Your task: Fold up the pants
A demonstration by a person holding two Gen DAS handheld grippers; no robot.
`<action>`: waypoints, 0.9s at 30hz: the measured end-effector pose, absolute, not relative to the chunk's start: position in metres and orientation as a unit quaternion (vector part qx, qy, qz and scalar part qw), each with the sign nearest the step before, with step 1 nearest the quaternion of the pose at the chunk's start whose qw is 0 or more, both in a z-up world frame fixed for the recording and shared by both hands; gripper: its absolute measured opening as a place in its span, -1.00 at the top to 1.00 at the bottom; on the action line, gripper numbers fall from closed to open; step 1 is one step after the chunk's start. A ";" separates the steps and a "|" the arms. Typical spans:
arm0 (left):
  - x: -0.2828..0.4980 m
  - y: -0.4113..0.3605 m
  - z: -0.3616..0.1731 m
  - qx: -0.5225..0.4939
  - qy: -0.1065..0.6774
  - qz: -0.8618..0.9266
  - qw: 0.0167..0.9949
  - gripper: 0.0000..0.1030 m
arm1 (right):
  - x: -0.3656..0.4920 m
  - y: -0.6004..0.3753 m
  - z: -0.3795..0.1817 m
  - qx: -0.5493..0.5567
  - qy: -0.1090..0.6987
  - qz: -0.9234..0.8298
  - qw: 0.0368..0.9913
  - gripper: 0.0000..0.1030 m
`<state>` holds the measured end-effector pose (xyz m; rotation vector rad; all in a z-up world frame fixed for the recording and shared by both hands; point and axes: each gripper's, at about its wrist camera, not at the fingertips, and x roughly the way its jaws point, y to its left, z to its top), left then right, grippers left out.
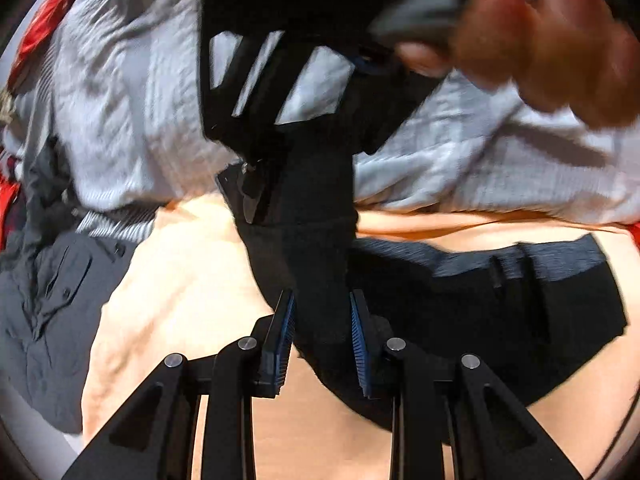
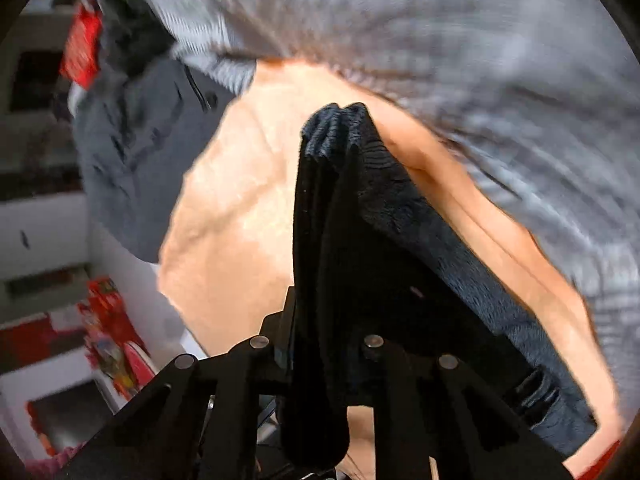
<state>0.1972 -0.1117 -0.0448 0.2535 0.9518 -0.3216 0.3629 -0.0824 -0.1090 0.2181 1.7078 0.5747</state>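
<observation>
Your surroundings are pretty crowded: a light grey striped cloth [image 1: 132, 92] is bunched across the far side, a darker grey shirt [image 1: 44, 304] lies crumpled off to the left, and bits of red stuff [image 2: 80, 46] poke out behind them. All of it sits on a peach sheet [image 1: 180, 280].

The pants [image 1: 480, 320] are black with a greyish waistband, lying on that sheet on the right side of the left view. A strip of them rises from your left claw [image 1: 322, 344] straight away from the camera, toward the other tool. The left claw's blue pads sit on either side of that strip, clamped on it.

Only the left view shows your right hand [image 1: 560, 44], blurred, holding the other tool. The right view shows the fabric draped lengthwise over the right claw [image 2: 324, 344], which is closed on it; the waistband runs off to the lower right.
</observation>
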 end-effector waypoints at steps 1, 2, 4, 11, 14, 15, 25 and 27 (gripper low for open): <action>0.194 -0.118 -0.039 0.123 0.451 -0.165 0.868 0.45 | 0.357 -0.100 -0.101 0.116 0.731 0.248 0.625 0.70; 0.190 -0.126 -0.033 0.125 0.447 -0.177 0.868 0.45 | 0.352 -0.115 -0.095 0.135 0.723 0.245 0.632 0.70; 0.183 -0.145 -0.023 0.129 0.444 -0.203 0.863 0.45 | 0.336 -0.150 -0.081 0.178 0.703 0.238 0.647 0.70; 0.138 -0.224 0.005 0.163 0.430 -0.285 0.841 0.45 | 0.258 -0.267 -0.049 0.292 0.624 0.214 0.693 0.69; 0.114 -0.262 0.003 0.187 0.431 -0.316 0.824 0.45 | 0.220 -0.319 -0.051 0.334 0.597 0.193 0.703 0.69; 0.106 -0.276 -0.001 0.200 0.430 -0.325 0.818 0.45 | 0.208 -0.335 -0.054 0.347 0.591 0.185 0.705 0.69; 0.067 -0.354 -0.067 0.294 0.461 -0.339 0.765 0.45 | 0.110 -0.465 -0.115 0.468 0.553 0.113 0.680 0.70; 0.060 -0.359 -0.080 0.312 0.466 -0.335 0.757 0.45 | 0.100 -0.471 -0.133 0.478 0.559 0.105 0.669 0.70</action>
